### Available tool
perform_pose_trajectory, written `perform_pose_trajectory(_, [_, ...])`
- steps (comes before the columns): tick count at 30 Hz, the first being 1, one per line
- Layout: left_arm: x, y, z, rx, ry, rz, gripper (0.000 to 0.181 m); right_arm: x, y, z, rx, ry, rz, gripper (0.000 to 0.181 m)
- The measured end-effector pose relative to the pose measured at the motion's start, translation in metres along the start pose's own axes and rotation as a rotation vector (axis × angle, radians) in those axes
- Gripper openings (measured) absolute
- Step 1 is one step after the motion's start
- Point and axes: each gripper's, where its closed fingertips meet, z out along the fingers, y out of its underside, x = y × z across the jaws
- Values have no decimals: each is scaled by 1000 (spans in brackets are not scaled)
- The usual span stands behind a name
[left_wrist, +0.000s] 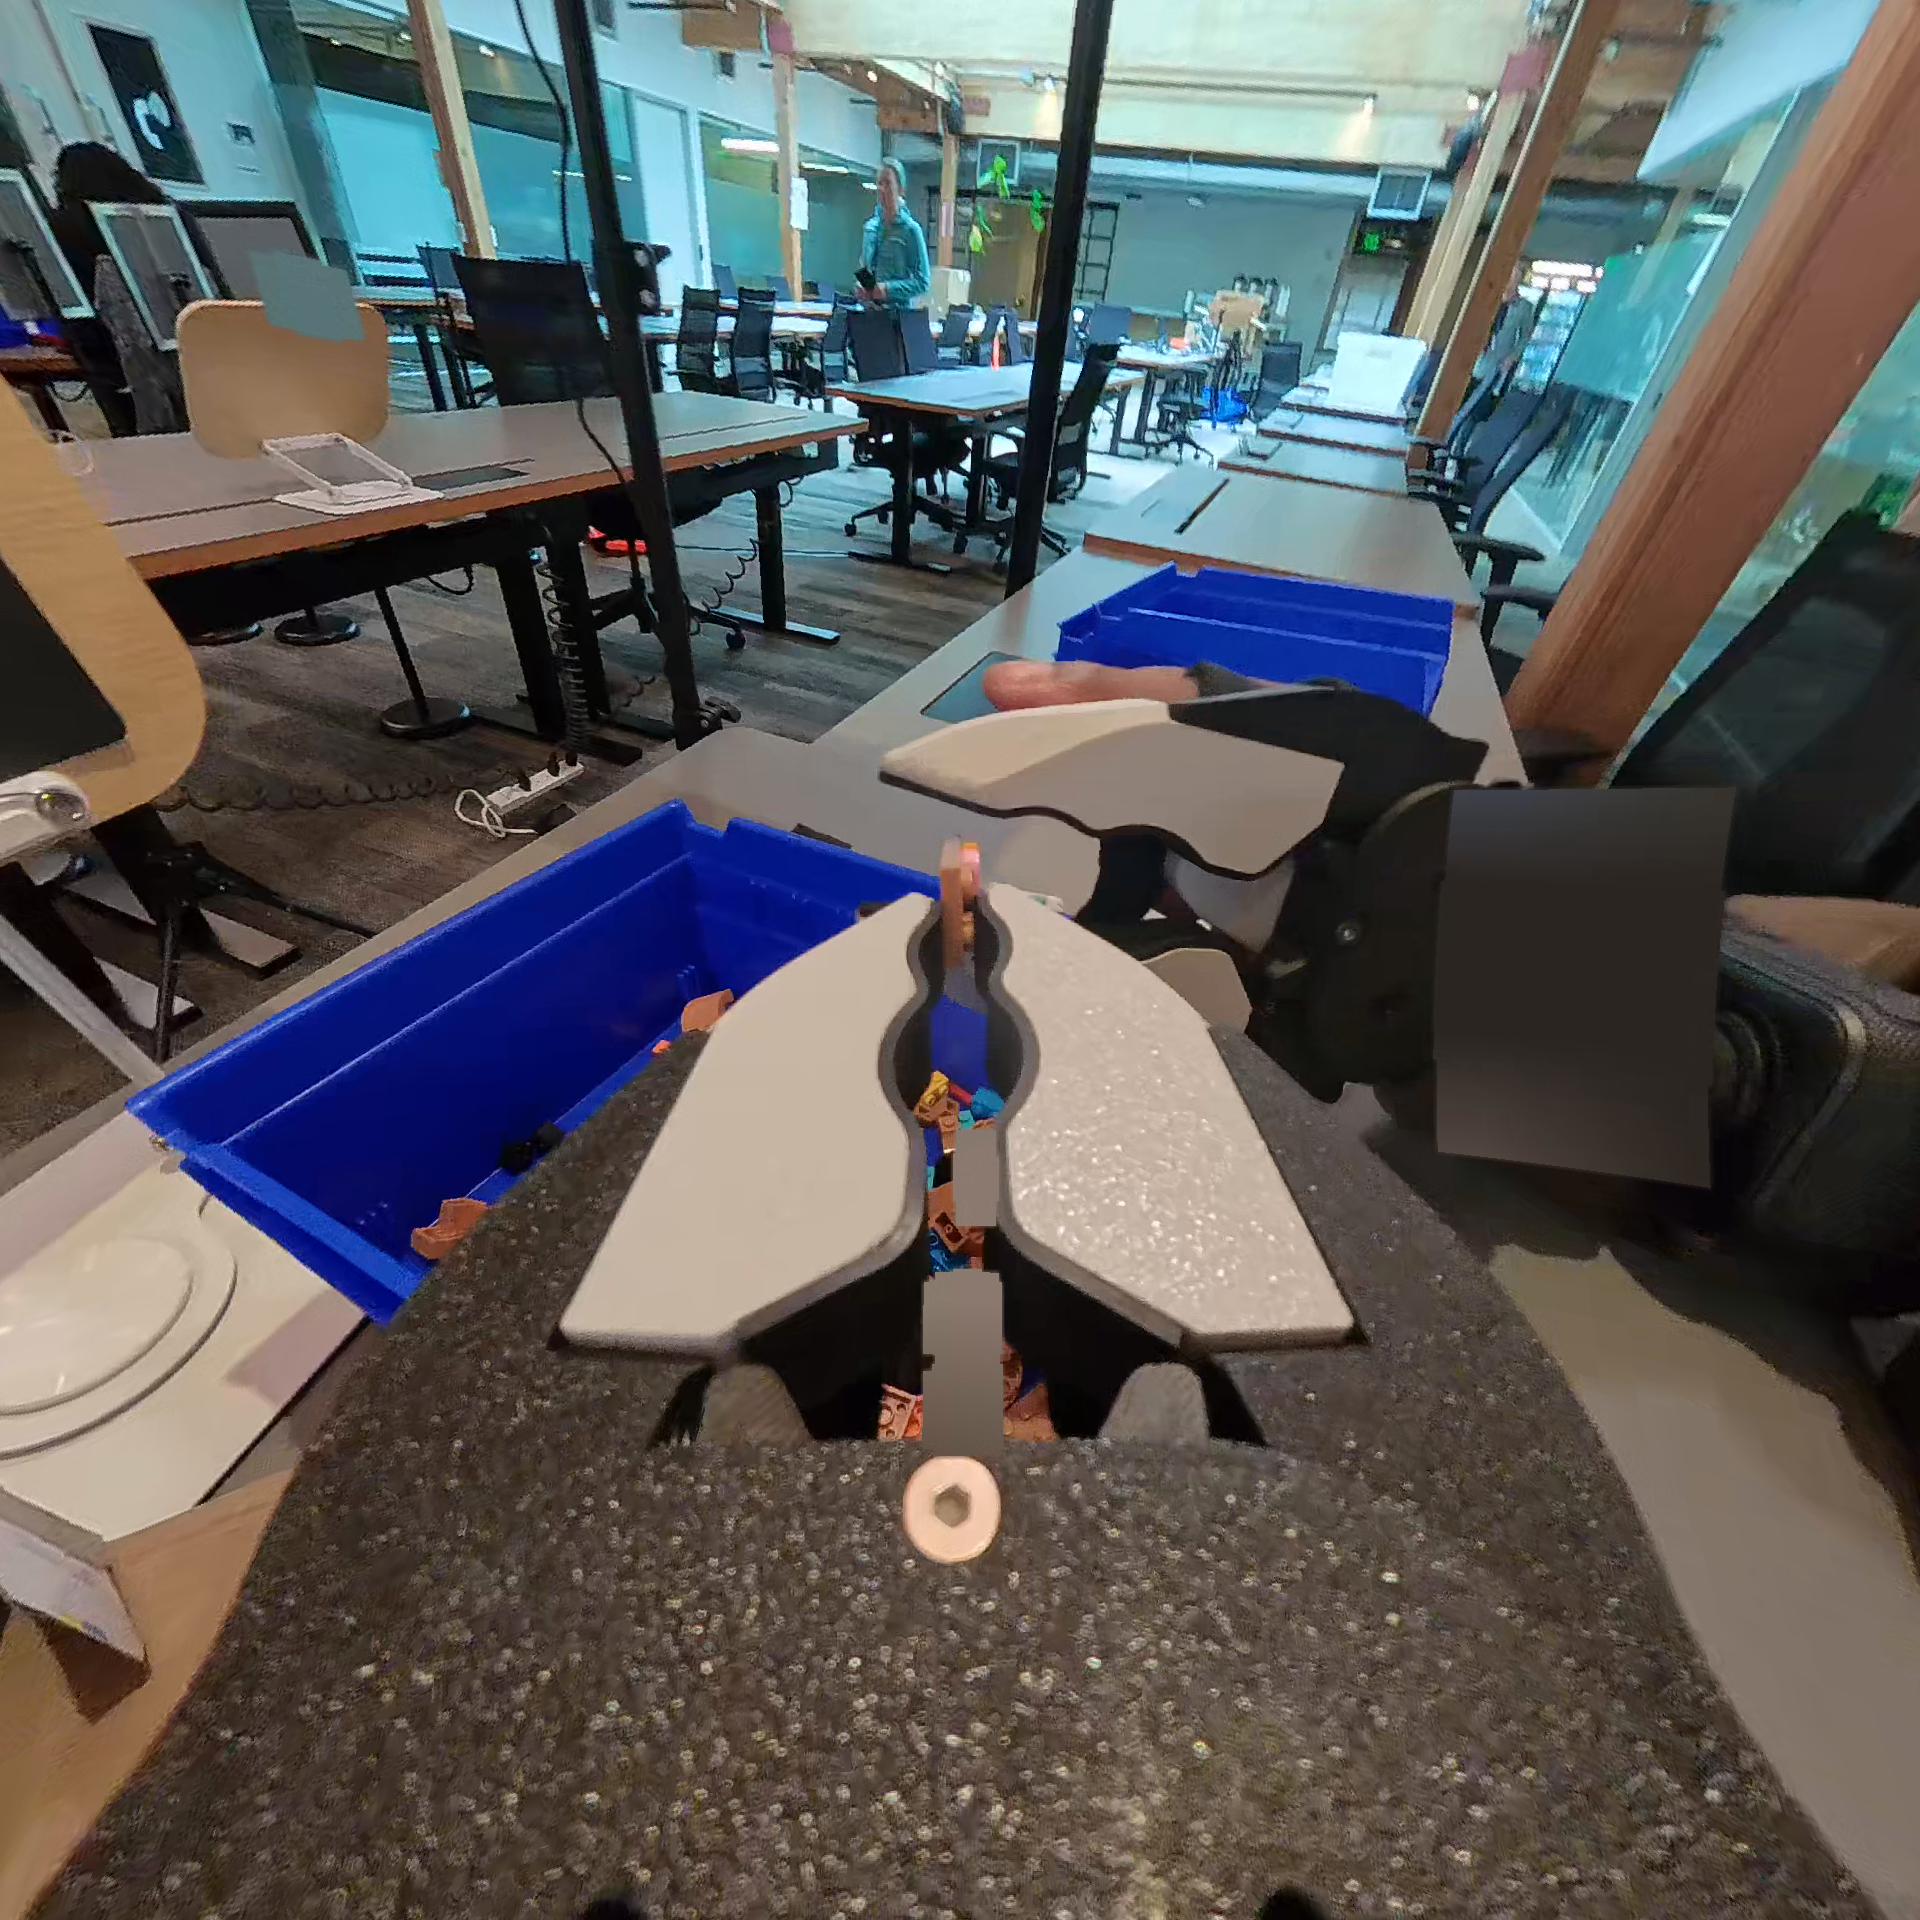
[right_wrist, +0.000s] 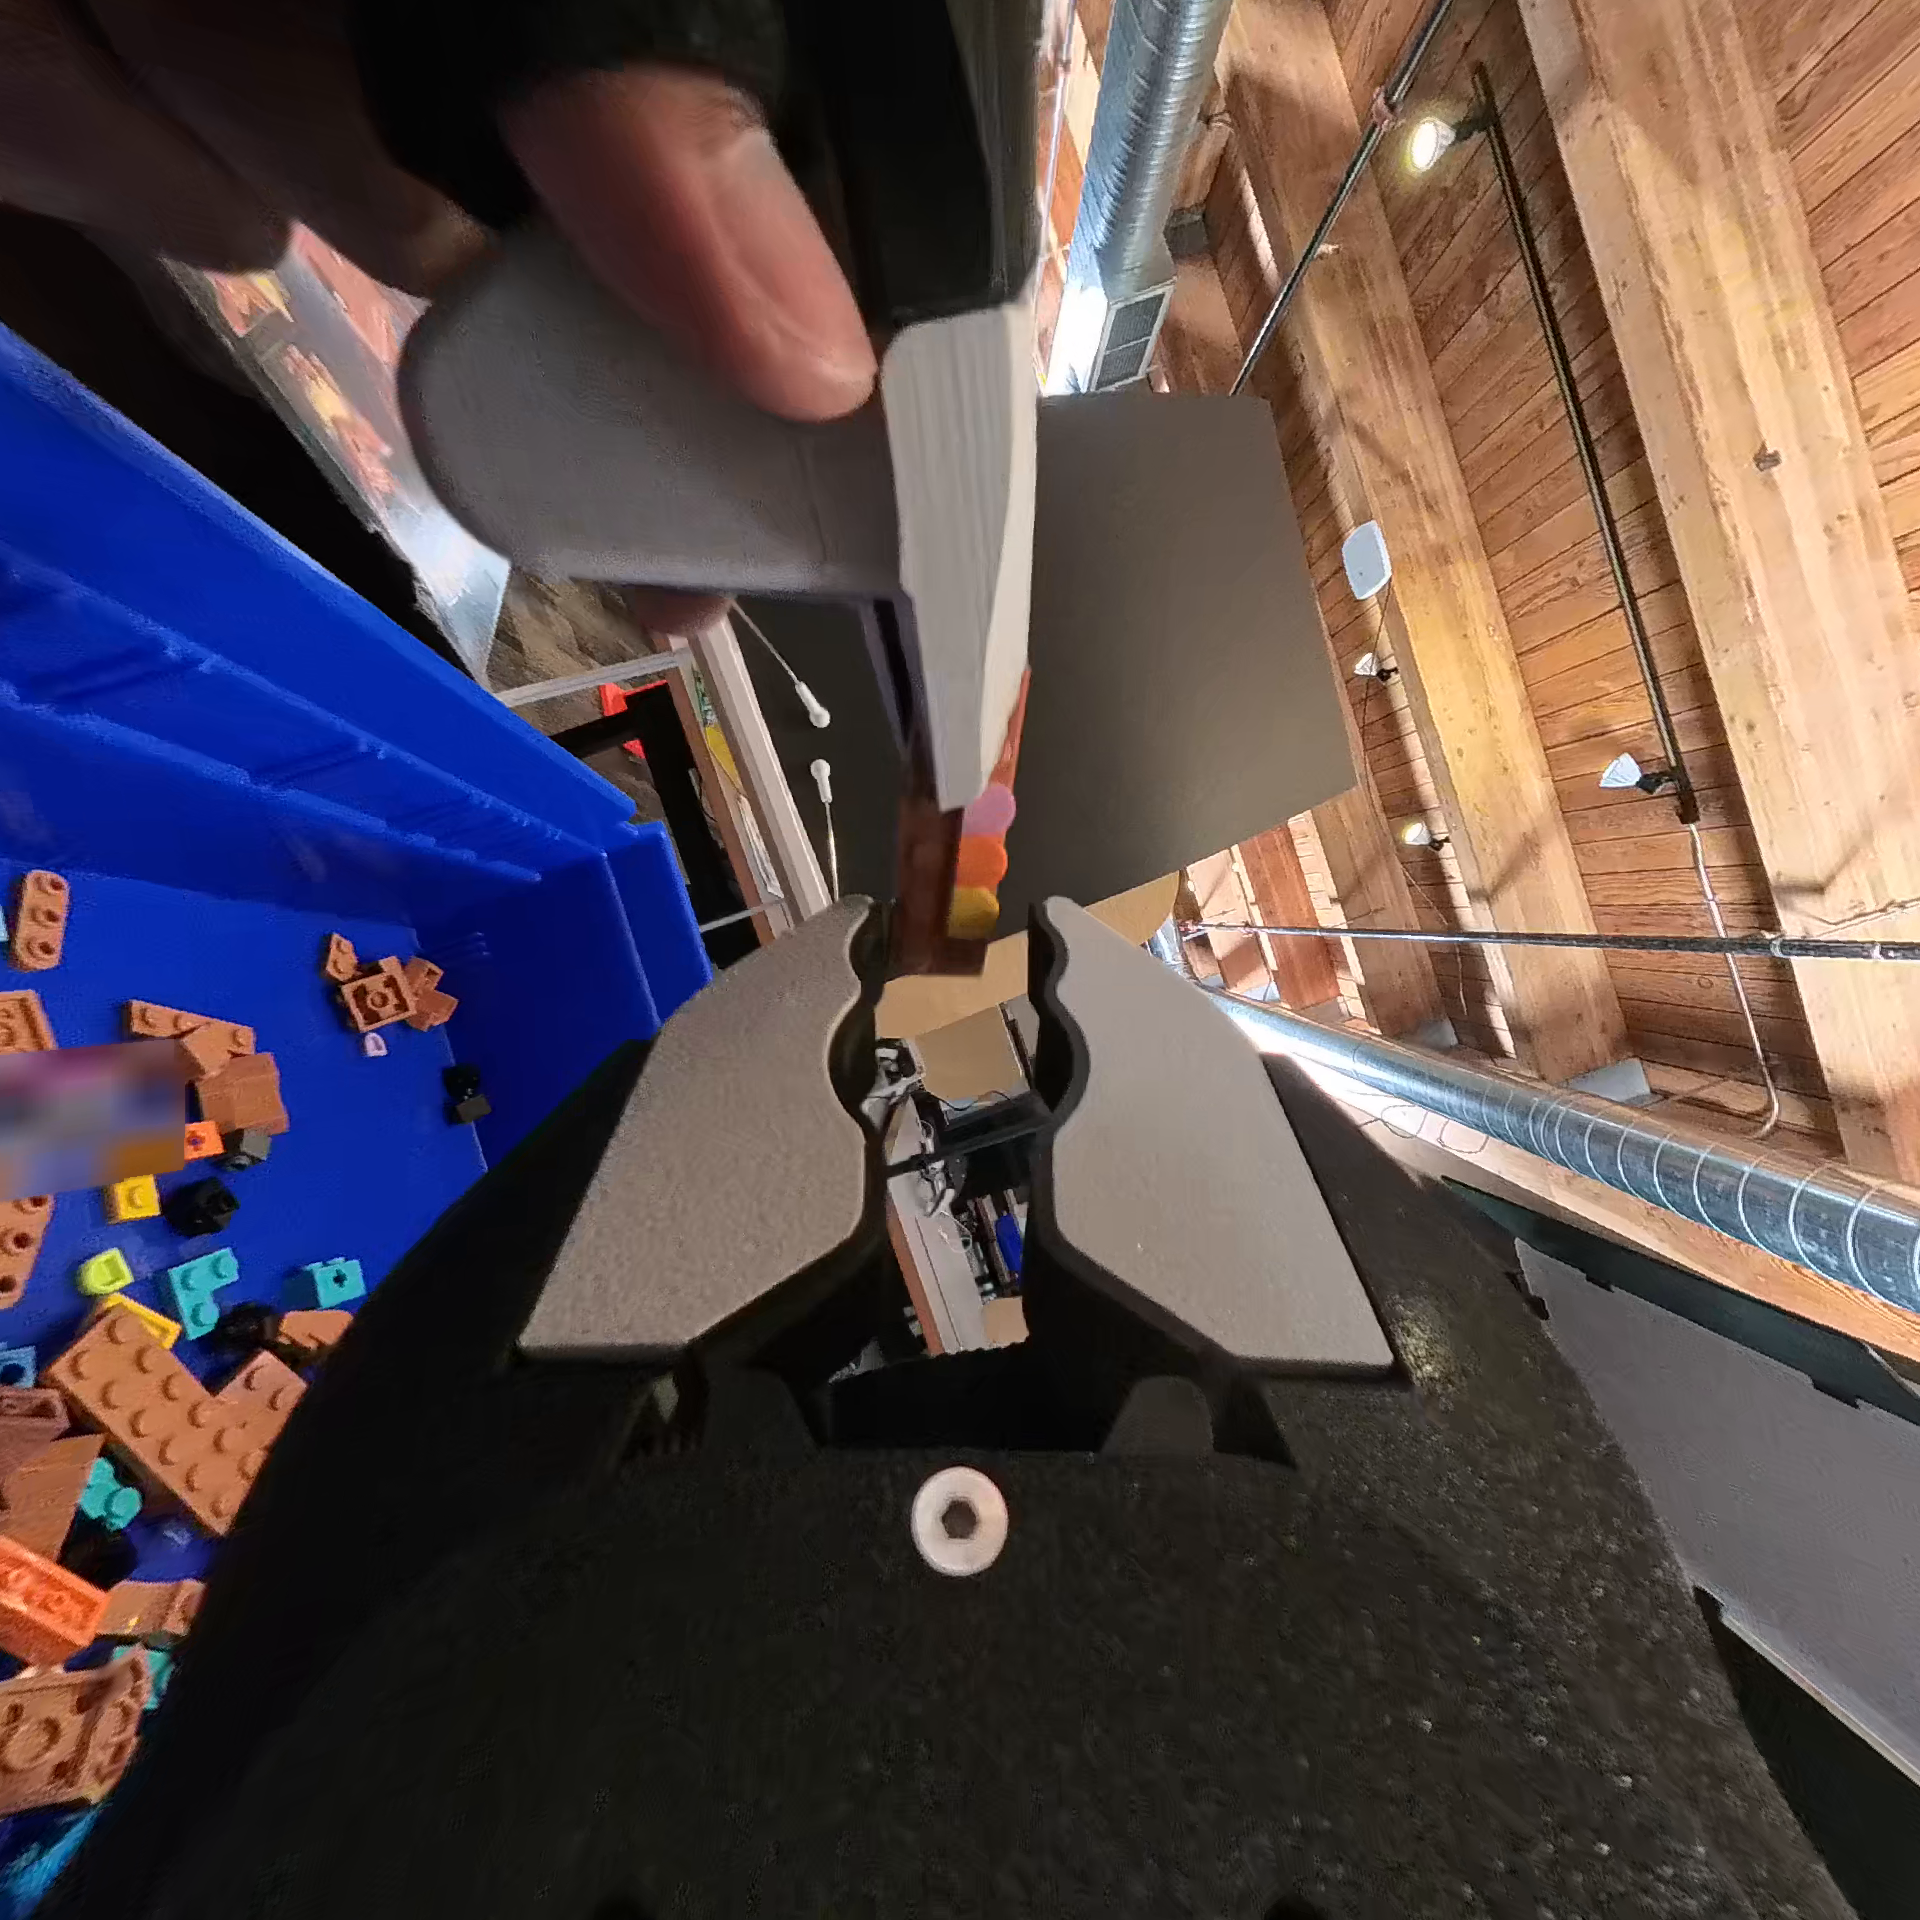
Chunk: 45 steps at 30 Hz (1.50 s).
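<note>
My left gripper (left_wrist: 958, 914) is shut on a thin brown brick plate (left_wrist: 954, 883) that stands up from its tips, pink stud at the top. In the right wrist view the same plate (right_wrist: 925, 894) carries pink, orange and yellow round studs. Its free end lies between the tips of my right gripper (right_wrist: 954, 925), which is open; I cannot tell if they touch. The left gripper's grey finger (right_wrist: 966, 582) and a thumb (right_wrist: 707, 239) hang above. My right gripper (left_wrist: 987, 831) comes in sideways from the right. Both hover over a blue bin (left_wrist: 436, 1039) of loose bricks (right_wrist: 177, 1423).
A second blue bin (left_wrist: 1268, 623) stands farther back on the grey table. A white round disc (left_wrist: 94, 1320) lies left of the near bin. Two black poles (left_wrist: 634, 364) rise behind the table. Desks, chairs and a person stand far off. My two grippers' fingertips are within a few centimetres of each other. Left tips and right tips are each some 35 cm from the white round disc (left_wrist: 94, 1320).
</note>
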Motion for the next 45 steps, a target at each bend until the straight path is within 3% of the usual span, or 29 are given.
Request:
perform_pose_trajectory(11, [15, 1, 4, -3, 67, 35, 5, 0, -4, -2, 33, -27, 75, 13])
perform_pose_trajectory(45, [25, -1, 4, -25, 51, 117, 5, 2, 5, 0, -31, -6, 76, 21])
